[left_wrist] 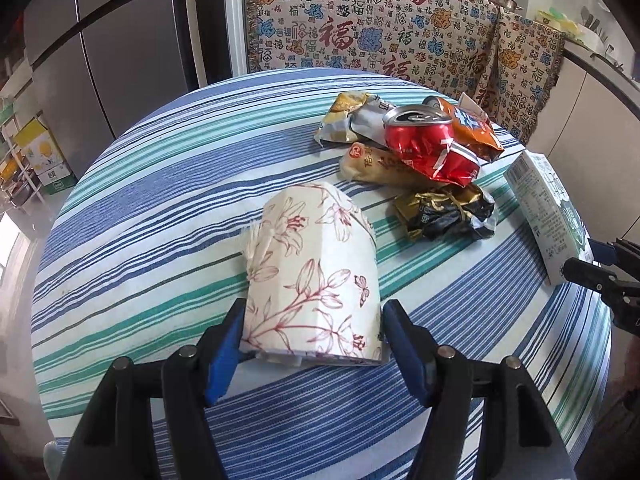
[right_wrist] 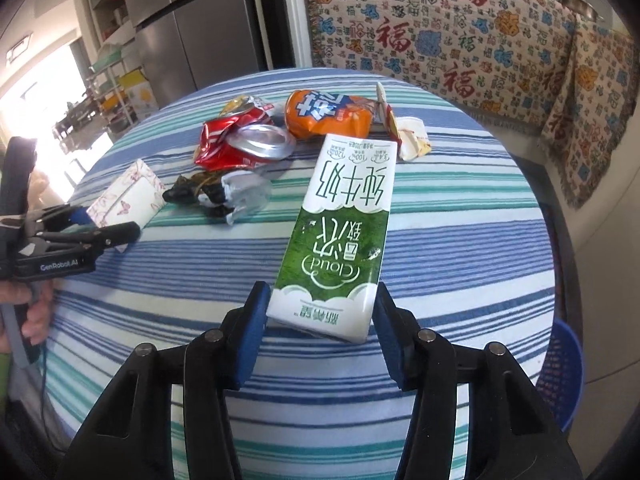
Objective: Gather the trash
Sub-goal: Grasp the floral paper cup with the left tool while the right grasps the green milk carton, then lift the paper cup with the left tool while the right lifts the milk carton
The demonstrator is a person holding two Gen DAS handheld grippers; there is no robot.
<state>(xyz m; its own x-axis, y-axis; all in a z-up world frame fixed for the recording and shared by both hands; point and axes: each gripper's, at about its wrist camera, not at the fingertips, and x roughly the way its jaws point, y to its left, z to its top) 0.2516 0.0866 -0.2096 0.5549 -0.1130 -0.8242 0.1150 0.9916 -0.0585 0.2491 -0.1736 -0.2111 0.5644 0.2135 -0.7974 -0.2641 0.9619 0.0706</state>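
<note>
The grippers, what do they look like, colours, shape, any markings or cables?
Both are alike: the left gripper and right gripper have black plastic scissor-like linkage arms with silver pivot pins, ending in flat blue pads. From the right wrist view, the left gripper's black body carries white lettering, GenRobot.AI, and a grey cable hangs below it.

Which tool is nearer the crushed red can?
Left, though narrowly. The left tool grips the floral tissue pack just short of the red can; the right tool holds the milk carton off beside the pile.
</note>
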